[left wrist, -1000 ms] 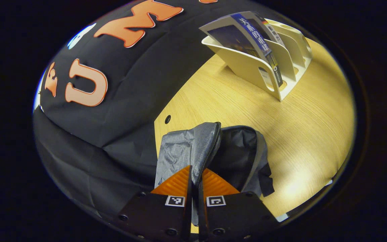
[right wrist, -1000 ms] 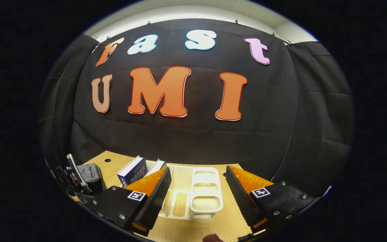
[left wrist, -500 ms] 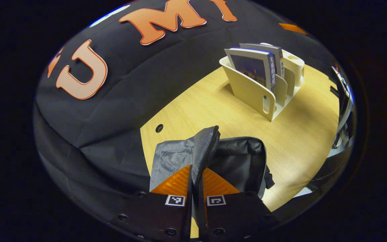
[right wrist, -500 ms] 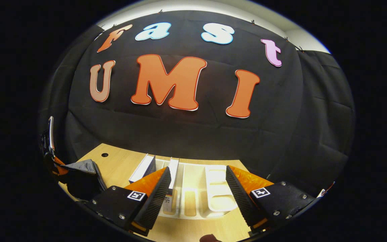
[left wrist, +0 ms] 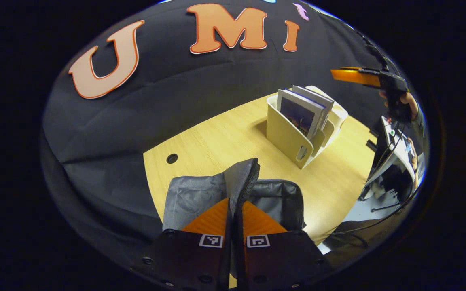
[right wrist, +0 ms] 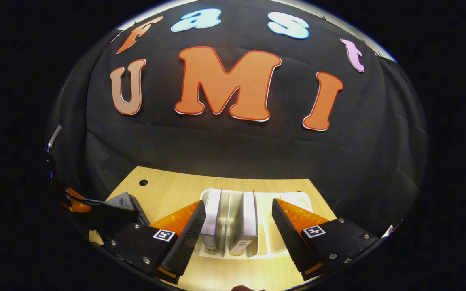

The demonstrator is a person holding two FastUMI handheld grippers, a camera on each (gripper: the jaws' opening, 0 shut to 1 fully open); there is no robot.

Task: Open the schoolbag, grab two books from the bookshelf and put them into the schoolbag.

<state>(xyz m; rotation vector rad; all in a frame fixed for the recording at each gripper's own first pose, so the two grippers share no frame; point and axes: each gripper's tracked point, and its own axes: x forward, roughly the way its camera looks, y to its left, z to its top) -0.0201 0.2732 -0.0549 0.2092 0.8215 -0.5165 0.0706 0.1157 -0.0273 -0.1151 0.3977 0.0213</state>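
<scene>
While left tongs (left wrist: pixel 235 210) clamp schoolbag (left wrist: pixel 200 194), right tongs (right wrist: pixel 239 220) agape

Both views are sharp at the centre and bend strongly toward the edges, where straight lines curve and detail smears. Light falls from above: the table (left wrist: pixel 225 133) is bright and evenly lit, with a soft shadow beside the bookshelf (left wrist: pixel 293 141) on its left in the left gripper view. The black cloth swallows light and shows only faint creases. In the right gripper view the table (right wrist: pixel 176 190) glows warm, the books (right wrist: pixel 233 222) look slightly overexposed, and the left rim sinks into darkness. No motion blur is visible.
</scene>
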